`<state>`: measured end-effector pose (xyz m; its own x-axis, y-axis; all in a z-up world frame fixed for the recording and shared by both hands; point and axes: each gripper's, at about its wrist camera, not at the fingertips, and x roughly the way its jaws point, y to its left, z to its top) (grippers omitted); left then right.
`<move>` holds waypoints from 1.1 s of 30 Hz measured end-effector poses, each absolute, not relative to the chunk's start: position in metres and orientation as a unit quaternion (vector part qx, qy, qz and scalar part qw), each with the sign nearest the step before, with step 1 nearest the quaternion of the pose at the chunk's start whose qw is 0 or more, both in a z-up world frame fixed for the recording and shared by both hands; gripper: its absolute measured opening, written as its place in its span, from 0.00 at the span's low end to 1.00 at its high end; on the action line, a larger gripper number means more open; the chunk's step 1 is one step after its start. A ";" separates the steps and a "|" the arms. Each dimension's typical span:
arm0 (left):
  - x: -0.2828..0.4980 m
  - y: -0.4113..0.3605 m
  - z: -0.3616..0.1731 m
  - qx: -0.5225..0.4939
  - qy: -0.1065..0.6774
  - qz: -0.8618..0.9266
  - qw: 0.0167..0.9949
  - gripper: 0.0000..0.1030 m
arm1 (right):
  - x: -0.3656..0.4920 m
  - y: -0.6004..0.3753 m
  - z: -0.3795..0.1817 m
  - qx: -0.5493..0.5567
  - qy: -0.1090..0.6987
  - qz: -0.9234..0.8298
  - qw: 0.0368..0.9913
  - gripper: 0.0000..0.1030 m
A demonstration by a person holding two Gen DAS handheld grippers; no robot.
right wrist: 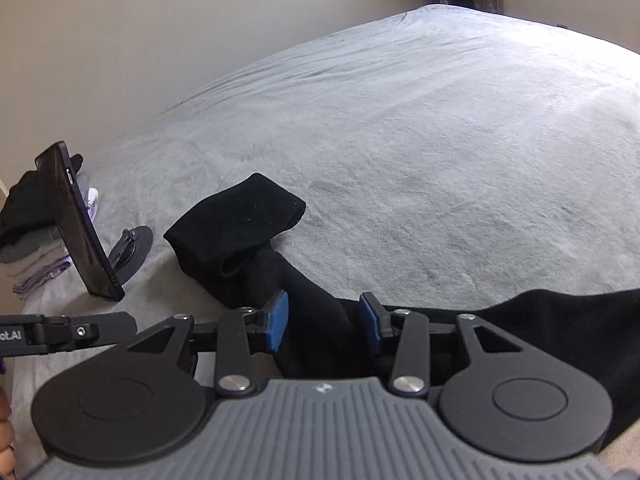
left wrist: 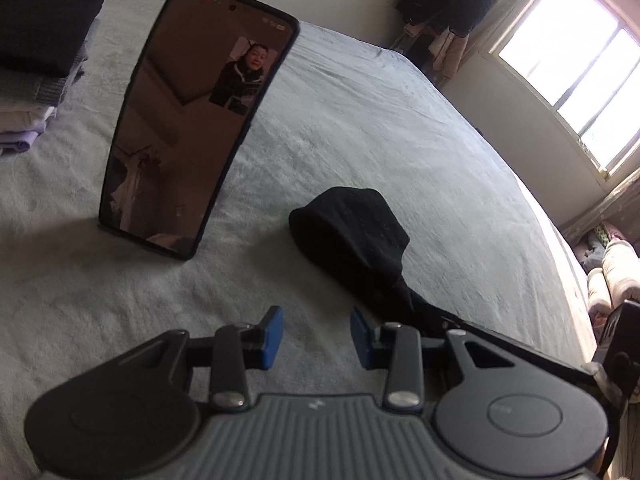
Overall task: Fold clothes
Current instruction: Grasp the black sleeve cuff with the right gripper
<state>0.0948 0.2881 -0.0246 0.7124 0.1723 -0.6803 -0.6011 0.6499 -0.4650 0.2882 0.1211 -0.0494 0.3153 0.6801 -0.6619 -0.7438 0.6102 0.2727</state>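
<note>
A phone point(left wrist: 192, 120) stands propped on the grey bedspread point(left wrist: 360, 120) — a bright window point(left wrist: 568, 72) beyond.

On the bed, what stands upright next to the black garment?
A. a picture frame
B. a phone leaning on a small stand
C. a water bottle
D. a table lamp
B: a phone stands tilted on the grey bed cover, propped by a small stand behind it, beside the black garment.
</note>
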 end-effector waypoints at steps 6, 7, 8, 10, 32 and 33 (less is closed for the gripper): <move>0.082 0.306 -0.028 -0.426 0.317 0.220 0.818 0.35 | 0.265 0.141 -0.037 -0.055 0.389 0.487 0.780 0.36; 0.081 0.309 -0.031 -0.444 0.322 0.213 0.809 0.35 | 0.260 0.142 -0.037 -0.061 0.391 0.491 0.776 0.35; 0.080 0.311 -0.032 -0.454 0.326 0.210 0.802 0.35 | 0.257 0.142 -0.037 -0.070 0.395 0.490 0.774 0.34; 0.081 0.316 -0.036 -0.471 0.332 0.205 0.791 0.35 | 0.252 0.139 -0.035 -0.074 0.398 0.491 0.771 0.35; 0.085 0.316 -0.046 -0.502 0.337 0.231 0.763 0.37 | 0.293 0.216 -0.035 -0.080 0.377 0.491 0.781 0.37; 0.085 0.316 -0.046 -0.502 0.338 0.231 0.762 0.37 | 0.296 0.223 -0.033 -0.078 0.377 0.490 0.782 0.37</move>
